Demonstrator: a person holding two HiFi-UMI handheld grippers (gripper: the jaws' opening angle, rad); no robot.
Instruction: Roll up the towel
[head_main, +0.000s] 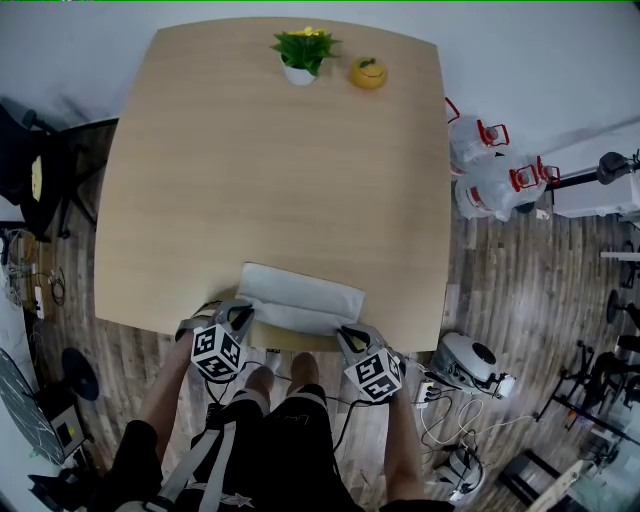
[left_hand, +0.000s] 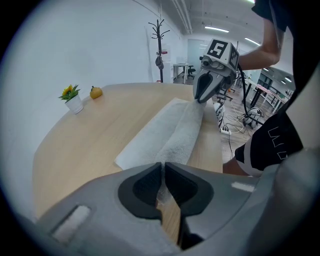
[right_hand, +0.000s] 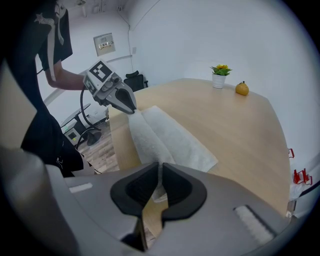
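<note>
A white towel (head_main: 300, 298) lies at the near edge of the wooden table (head_main: 250, 170), its near long edge turned over into a low fold (left_hand: 182, 135). My left gripper (head_main: 238, 320) is shut on the fold's left end, with cloth pinched between the jaws (left_hand: 163, 167). At the fold's right end my right gripper (head_main: 350, 336) is shut on the towel (right_hand: 165, 135) as well. From each gripper view the other gripper shows at the far end of the fold, the right gripper (left_hand: 200, 97) in the left one and the left gripper (right_hand: 131, 107) in the right one.
A small potted plant (head_main: 303, 52) and a yellow fruit-shaped figure (head_main: 368, 72) stand at the table's far edge. Water jugs (head_main: 490, 170), a device on the floor (head_main: 470, 362) and cables (head_main: 440, 420) lie to the right of the table. My legs are against the near edge.
</note>
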